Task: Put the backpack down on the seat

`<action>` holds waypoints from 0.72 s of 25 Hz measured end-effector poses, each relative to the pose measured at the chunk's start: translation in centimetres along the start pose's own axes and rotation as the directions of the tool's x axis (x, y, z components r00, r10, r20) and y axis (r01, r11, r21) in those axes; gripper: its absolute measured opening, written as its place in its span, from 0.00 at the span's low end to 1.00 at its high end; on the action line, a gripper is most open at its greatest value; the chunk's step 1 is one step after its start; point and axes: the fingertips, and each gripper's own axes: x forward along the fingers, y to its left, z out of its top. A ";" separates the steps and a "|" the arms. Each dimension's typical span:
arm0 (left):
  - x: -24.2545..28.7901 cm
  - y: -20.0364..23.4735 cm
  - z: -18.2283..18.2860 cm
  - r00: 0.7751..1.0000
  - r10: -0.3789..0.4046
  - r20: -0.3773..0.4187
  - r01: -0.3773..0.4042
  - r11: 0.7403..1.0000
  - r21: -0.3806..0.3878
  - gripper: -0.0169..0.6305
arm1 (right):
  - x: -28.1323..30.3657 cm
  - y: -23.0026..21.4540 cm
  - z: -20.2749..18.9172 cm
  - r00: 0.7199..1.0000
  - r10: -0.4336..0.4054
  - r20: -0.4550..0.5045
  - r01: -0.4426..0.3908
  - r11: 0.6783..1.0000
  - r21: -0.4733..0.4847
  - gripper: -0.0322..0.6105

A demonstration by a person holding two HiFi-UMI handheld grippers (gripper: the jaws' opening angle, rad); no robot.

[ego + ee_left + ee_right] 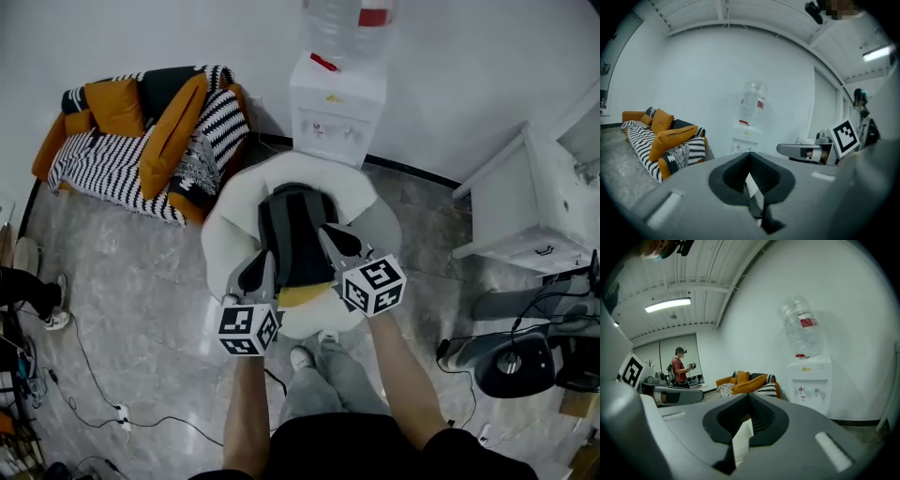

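Backpack (pixel 292 234) hangs over the white seat (pixel 223 239), the left claw (pixel 266 262) and right claw (pixel 326 239) each clamped shut on it.

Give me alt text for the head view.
Seen from above, a person's left gripper and right gripper both clamp a dark grey backpack over a round white seat. A white water dispenser stands behind it, an orange-and-striped sofa at the picture's left.

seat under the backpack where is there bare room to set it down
The seat shows bare white left, behind and right of the backpack. The floor between seat and striped sofa is open. Crowded: water dispenser close behind, cables lower left.
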 end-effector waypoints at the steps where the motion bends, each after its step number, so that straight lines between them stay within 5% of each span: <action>1: -0.2 -0.5 0.7 1.000 0.001 0.005 -0.001 1.000 0.004 0.03 | -0.4 0.4 0.7 1.000 -0.001 0.005 0.001 1.000 -0.002 0.06; 8: -2.4 -2.2 6.1 0.998 0.005 0.068 -0.005 1.000 0.009 0.03 | -2.3 3.6 5.3 0.997 0.007 0.079 -0.007 1.000 0.002 0.06; 12: -3.1 -3.7 8.7 0.995 0.004 0.095 -0.005 1.000 0.007 0.03 | -3.3 5.7 8.2 0.996 0.052 0.071 -0.045 0.995 -0.093 0.06; 18: -4.4 -5.5 12.0 0.988 -0.004 0.152 0.000 1.000 0.029 0.03 | -5.3 5.4 12.5 0.991 0.007 0.132 0.011 0.991 -0.131 0.06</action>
